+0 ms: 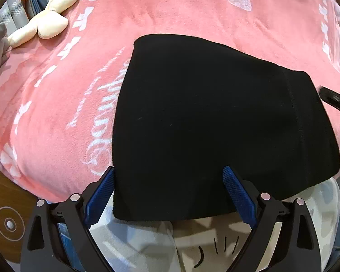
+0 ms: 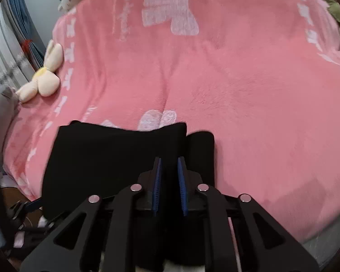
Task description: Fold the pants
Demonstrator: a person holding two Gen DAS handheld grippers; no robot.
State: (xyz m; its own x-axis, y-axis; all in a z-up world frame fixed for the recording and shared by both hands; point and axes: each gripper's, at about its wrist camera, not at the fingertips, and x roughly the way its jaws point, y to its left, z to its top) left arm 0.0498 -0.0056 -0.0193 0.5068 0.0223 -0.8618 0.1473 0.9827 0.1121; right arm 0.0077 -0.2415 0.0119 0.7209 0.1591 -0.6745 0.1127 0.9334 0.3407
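Keeping the left gripper (image 1: 168,195) wide open over the folded black fabric pants (image 1: 215,124), we are leaving them flat on the pink fleece blanket (image 1: 56,117); the right gripper (image 2: 170,187) is standing narrowly parted, empty.

Even, soft indoor light, moderately bright; source direction unclear, possibly from curtained window (image 2: 2,63) at left. No hard shadows, no glare. Pink blanket (image 1: 192,15) well exposed, nap texture crisp in left wrist view. Black pants (image 1: 215,117) crushed to near featureless dark, only faint seam visible. Right wrist view softer: motion blur along pants edge (image 2: 129,129) and at lower left clutter. Strong fisheye bowing, dark vignette at all corners. Plush rabbit (image 1: 49,20) near rim stretched, slightly soft.
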